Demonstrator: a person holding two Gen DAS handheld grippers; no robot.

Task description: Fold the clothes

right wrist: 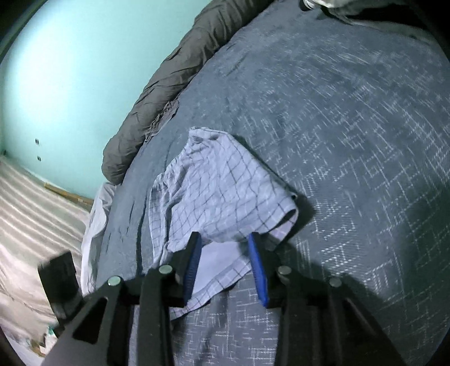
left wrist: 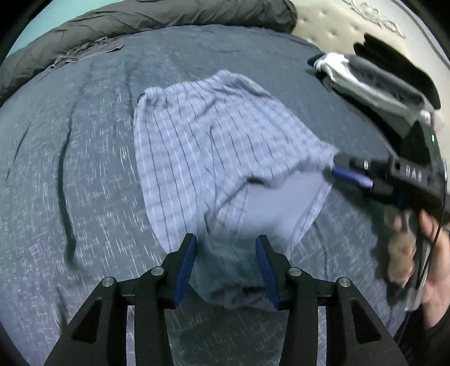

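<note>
A pale blue checked pair of shorts [left wrist: 213, 152] lies on the dark blue patterned bed cover [left wrist: 84, 169], partly folded over on itself. My left gripper [left wrist: 226, 247] is open, its blue pads on either side of the garment's near edge. My right gripper [left wrist: 337, 166] shows in the left wrist view at the garment's right corner. In the right wrist view the shorts [right wrist: 219, 191] lie just ahead of my right gripper [right wrist: 225, 239], which is open with the cloth's near edge between its pads. The image is blurred by motion.
A dark grey rolled duvet [left wrist: 140, 19] lies along the far edge of the bed, by a turquoise wall [right wrist: 70, 70]. A stack of folded clothes [left wrist: 374, 81] sits at the far right. A beige mattress [left wrist: 351, 25] shows behind it. The floor [right wrist: 28, 211] is left of the bed.
</note>
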